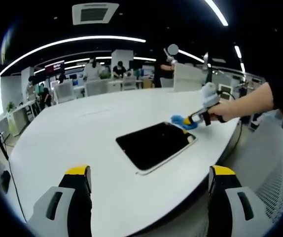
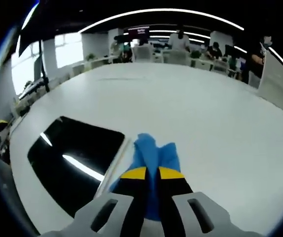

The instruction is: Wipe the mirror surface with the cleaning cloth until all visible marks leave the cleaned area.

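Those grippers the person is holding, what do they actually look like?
Each gripper has two chunky light-grey jaws with slotted sides, black inner faces and yellow tips. The left gripper shows them wide apart, the right gripper close together. In the left gripper view, the right gripper's body looks white with a black grip, held by a hand below a dark sleeve.

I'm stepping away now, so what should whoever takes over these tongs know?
Left tongs: open, holding nothing, hovering short of the table's near edge.
Right tongs: shut on the blue cloth, which lies on the white table just beside the mirror's edge.
Mirror: flat on the table, dark and reflecting ceiling lights.
Done: cloth gripped and brought to the mirror.
Left: move the cloth onto the glass and wipe; marks can't be judged from here.
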{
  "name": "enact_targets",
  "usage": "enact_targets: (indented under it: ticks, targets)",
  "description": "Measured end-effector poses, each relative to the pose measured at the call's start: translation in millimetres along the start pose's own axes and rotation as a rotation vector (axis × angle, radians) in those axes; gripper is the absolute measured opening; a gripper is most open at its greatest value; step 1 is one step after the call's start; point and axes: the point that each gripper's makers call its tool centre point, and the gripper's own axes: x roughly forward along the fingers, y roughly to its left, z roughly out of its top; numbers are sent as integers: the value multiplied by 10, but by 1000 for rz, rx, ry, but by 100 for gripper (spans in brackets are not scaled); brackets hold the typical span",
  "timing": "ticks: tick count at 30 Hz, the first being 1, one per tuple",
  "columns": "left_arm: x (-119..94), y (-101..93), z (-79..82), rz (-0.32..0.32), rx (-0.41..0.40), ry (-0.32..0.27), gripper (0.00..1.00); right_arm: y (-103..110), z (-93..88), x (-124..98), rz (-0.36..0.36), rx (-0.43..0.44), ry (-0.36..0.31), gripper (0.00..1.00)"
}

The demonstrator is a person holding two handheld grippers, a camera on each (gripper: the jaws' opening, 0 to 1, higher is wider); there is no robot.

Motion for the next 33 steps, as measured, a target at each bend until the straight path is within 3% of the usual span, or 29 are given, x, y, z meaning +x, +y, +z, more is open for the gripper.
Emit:
enact_targets:
  ticks: [4,7,13,17,26,30,33]
  targets:
    - [-5,7,6,7,8,-2,99,-30,7,-1,9,117,-3,1]
    - [-7,18,11,12,7,-5,99,-4,47,-20,18,130,-6,1]
    - [-11,18,6,12,15,-4,99,116,317,-38,37,110,-63,0]
    - [-19,19,10,14,16,-7,99,190,480,-26,59,152,-100,0]
    - [-20,25,23,19,17,-14,99,394,636,33,97,183,-124,0]
    - [-21,19,14,16,17,-9,99,514,608,116,112,166,-101,0]
    - [-19,17,2,14,16,-3,99,581,482,224,110,172,-44,1]
